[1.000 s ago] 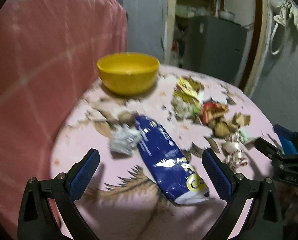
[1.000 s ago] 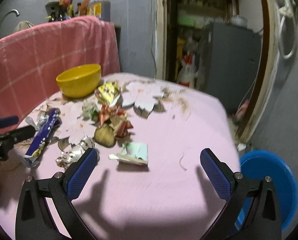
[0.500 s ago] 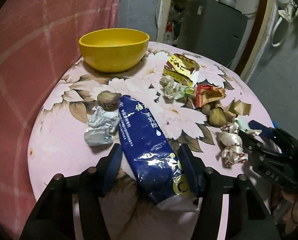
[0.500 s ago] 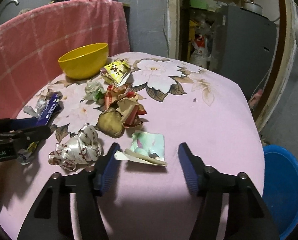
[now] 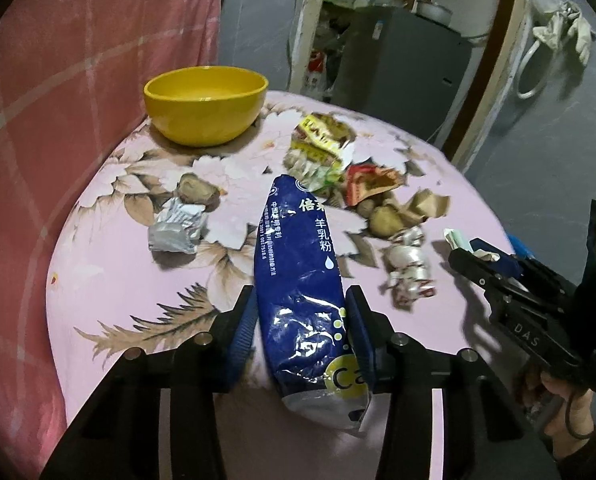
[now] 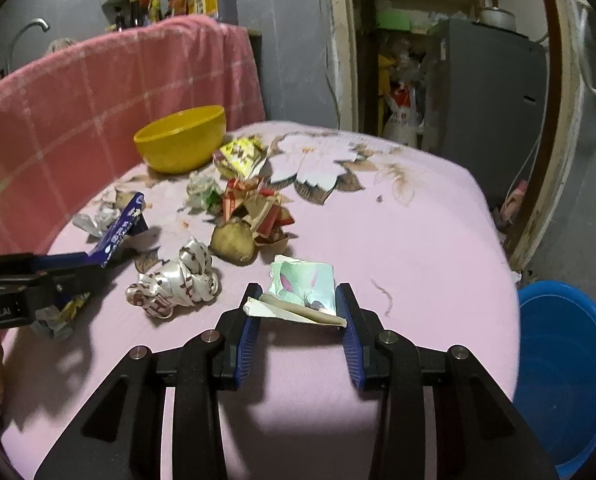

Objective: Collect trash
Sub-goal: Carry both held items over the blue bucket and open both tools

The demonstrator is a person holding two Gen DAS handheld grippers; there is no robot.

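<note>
My left gripper [image 5: 299,320] is shut on a long blue foil packet [image 5: 298,248] and holds its far end tilted up off the table, as the right wrist view [image 6: 120,228] shows. My right gripper [image 6: 298,312] has its pads against both sides of a pale green folded paper wrapper [image 6: 301,288] on the pink flowered tablecloth [image 6: 397,240]. Between them lie a crumpled white and red wrapper [image 6: 178,280], a brown potato-like lump [image 6: 234,240], red and yellow wrappers [image 6: 254,200] and a silver foil scrap [image 5: 176,226].
A yellow bowl [image 5: 206,104] stands at the table's far left, next to a pink checked cloth [image 5: 58,100] draped over a chair back. A blue basin [image 6: 565,372] sits on the floor right of the table. A grey cabinet [image 6: 493,112] stands behind.
Both grippers have closed from wide open: the left onto the blue packet, the right onto the pale green wrapper. The blue packet's far end has lifted off the table.
</note>
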